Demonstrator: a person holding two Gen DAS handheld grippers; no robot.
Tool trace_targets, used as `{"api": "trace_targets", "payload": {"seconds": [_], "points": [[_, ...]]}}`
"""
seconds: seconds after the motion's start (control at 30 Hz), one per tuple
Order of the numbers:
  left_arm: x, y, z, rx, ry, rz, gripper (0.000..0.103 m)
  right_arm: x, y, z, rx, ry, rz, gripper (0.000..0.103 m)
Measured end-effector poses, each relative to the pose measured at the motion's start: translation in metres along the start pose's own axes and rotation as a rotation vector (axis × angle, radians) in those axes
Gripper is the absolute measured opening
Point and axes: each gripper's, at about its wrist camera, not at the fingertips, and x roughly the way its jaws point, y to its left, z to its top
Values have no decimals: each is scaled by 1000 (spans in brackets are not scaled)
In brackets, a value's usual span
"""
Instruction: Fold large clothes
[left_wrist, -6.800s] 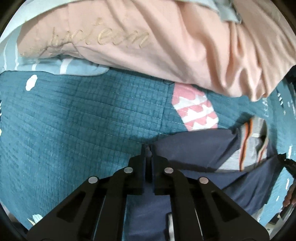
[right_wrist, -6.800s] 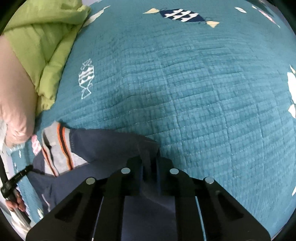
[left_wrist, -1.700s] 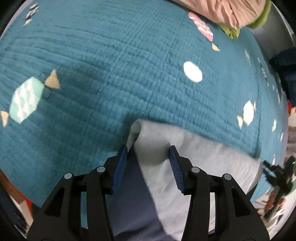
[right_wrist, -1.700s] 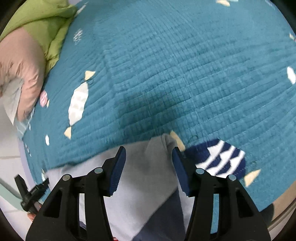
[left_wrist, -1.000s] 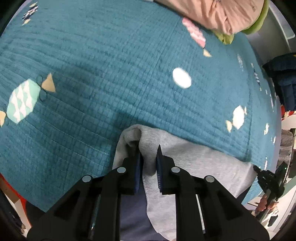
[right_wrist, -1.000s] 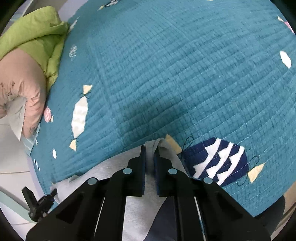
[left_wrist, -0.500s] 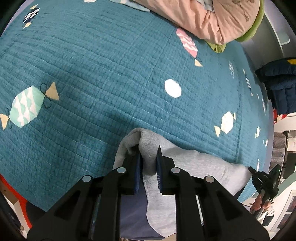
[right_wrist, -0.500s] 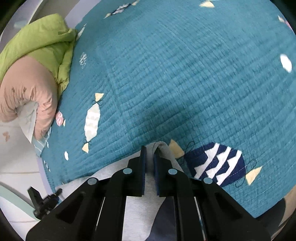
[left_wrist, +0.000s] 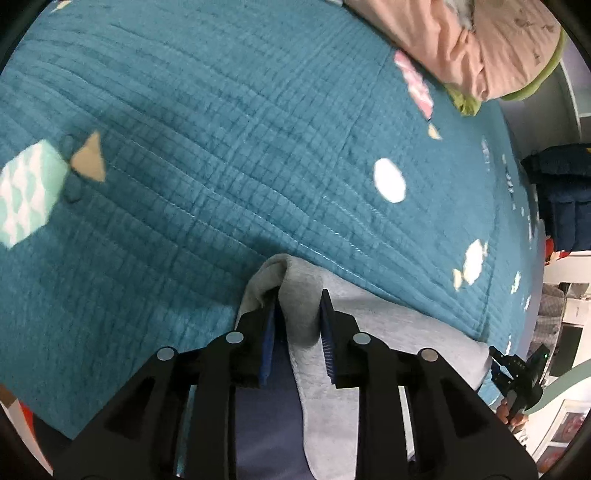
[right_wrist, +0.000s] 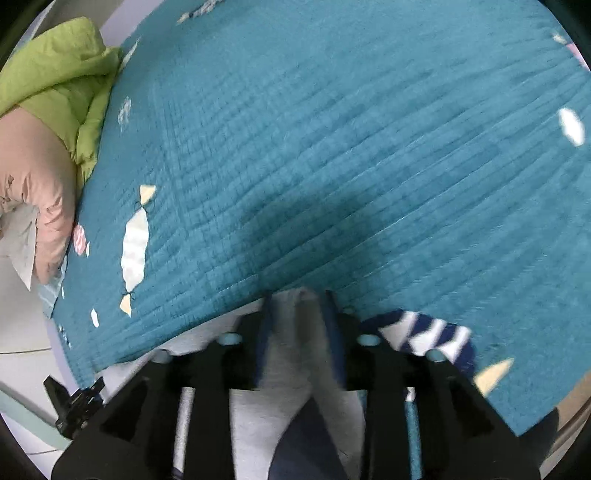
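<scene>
Grey fleecy knit, thick and soft, is the garment being folded: its rolled hem edge lies along the near side of the teal quilted bedspread, with a smoother navy panel showing under it. On the left, the left gripper stands part-open, a bunched corner of the hem sitting between its ribbed blue pads with some slack around it. I judge this the weak point: a lift would let the corner slide free, or pick up one layer only. Across the hem, the right gripper is blurred; its jaws look narrow around the other grey corner, but whether they truly pinch it I cannot tell. Uneven pulls would skew the fold. Puffy pink bedding and a green duvet sit well apart at the far end.
</scene>
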Motion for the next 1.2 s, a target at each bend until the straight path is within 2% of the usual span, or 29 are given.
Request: {"api": "trace_targets", "payload": {"seconds": [0.1,0.17,0.23,0.3,0.43,0.57,0.63,0.73,0.8,0.9,0.93,1.0,1.03,1.07,1.1,1.17,1.2], "points": [[-24,-7,-3,69,-68,76,24,-40,12,-12,-98,-120,-103,37],[-43,-8,-7,77,-107,87,24,-55,23,-26,-171,-147,-84,38],[-56,-13,-17,101,-123,76,24,-64,45,-47,-259,-154,-53,38],[-59,-28,-32,173,-128,121,24,-66,67,-65,-335,-156,-38,38],[-48,-62,-66,294,-104,147,23,-53,113,-107,-436,-140,19,36],[-35,-84,-100,390,-79,189,21,-42,134,-144,-512,-133,-35,35],[-34,-85,-117,426,-87,232,21,-34,132,-159,-545,-82,-36,33],[-34,-62,-135,396,-68,285,22,-22,108,-179,-577,-31,-165,32],[-36,-36,-146,355,-45,319,22,-20,84,-180,-525,0,-202,34],[-42,2,-149,231,-9,271,24,-26,39,-174,-375,43,-195,38],[-42,17,-149,185,3,251,27,-27,29,-172,-344,45,-198,44],[-37,38,-150,109,28,228,38,-27,0,-169,-247,49,-239,48],[-34,43,-150,86,45,209,41,-27,-7,-168,-217,61,-230,49],[-31,47,-151,57,62,185,51,-23,-18,-169,-171,85,-187,49],[-27,53,-152,18,68,145,55,-20,-23,-170,-142,105,-157,49],[-15,59,-153,-19,96,106,54,-11,-26,-171,-119,145,-125,49],[-9,62,-153,-41,117,73,41,-4,-25,-173,-108,168,-106,49]]}}
